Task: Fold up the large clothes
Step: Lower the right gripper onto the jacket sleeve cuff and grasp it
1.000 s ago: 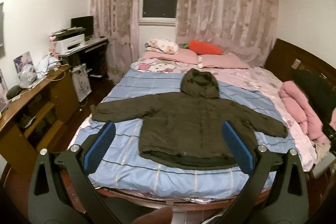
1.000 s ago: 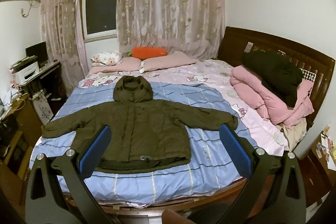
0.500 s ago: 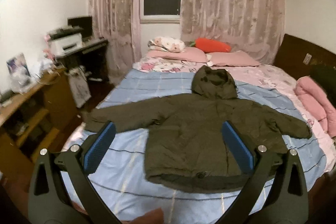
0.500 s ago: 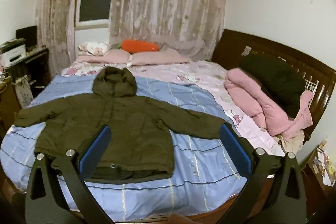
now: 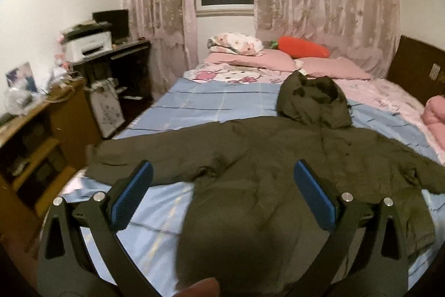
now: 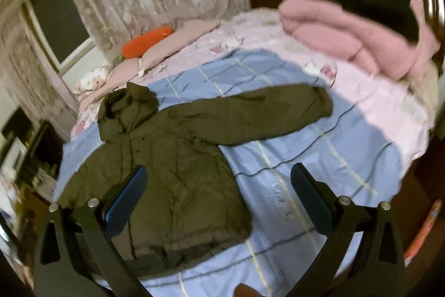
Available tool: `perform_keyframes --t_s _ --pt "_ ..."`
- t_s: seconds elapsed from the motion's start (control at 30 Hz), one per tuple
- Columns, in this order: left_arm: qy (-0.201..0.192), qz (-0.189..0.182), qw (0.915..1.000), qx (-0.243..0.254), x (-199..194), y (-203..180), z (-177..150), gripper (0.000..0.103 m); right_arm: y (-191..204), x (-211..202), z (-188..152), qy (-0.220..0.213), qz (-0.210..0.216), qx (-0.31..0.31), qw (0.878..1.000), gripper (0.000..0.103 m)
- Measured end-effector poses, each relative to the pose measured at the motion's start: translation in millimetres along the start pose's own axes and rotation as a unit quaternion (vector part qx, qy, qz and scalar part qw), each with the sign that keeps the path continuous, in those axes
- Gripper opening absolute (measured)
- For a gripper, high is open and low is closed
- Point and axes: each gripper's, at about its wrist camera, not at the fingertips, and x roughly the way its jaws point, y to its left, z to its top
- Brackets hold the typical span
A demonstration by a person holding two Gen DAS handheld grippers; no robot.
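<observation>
While the jacket (image 5: 278, 171) lies flat across the bed (image 5: 194, 102), sleeves toward both side edges, its hem faces both grippers. Left gripper (image 5: 222, 194) and right gripper (image 6: 219, 199) hover, fingers apart; the left looks nearer.

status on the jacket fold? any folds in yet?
Done: the olive jacket is spread flat on the bed, both sleeves out, hood up. No fold is visible.
In hand: nothing. The left gripper and right gripper are both open above the jacket, not touching it.
Left: every fold, sleeves first, probably.
</observation>
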Motion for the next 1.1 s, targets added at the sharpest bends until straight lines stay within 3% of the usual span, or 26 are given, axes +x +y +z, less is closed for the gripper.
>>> perform_keyframes --t_s 0.17,0.27,0.37,0.57,0.7,0.83,0.97,1.1 --pt "0.029 -0.04 0.9986 -0.016 41 -13 -14 0.101 -26 56 17 0.041 0.027 0.043 0.998 0.102" --pt "0.024 -0.039 0.9989 -0.006 53 -25 -18 0.101 -50 84 26 0.042 0.053 0.092 0.993 0.102" --pt "0.028 -0.045 0.9986 0.001 62 -34 -23 0.101 -79 114 33 0.053 0.053 0.134 0.988 0.102" --pt "0.038 -0.049 0.9978 0.022 74 -41 -34 0.101 -143 166 31 0.07 0.062 0.238 0.967 0.102" --pt "0.027 -0.057 0.9977 0.027 74 -43 -42 0.101 -179 187 33 0.047 0.082 0.305 0.948 0.102" --pt "0.019 -0.067 0.9976 0.002 80 -42 -44 0.101 -200 204 38 0.027 0.083 0.353 0.932 0.102" --pt "0.006 -0.064 0.998 0.001 83 -47 -43 0.101 -206 224 43 0.034 0.049 0.345 0.937 0.102" --pt "0.011 -0.06 0.9981 0.007 90 -52 -46 0.101 -216 244 47 0.036 0.029 0.358 0.932 0.102"
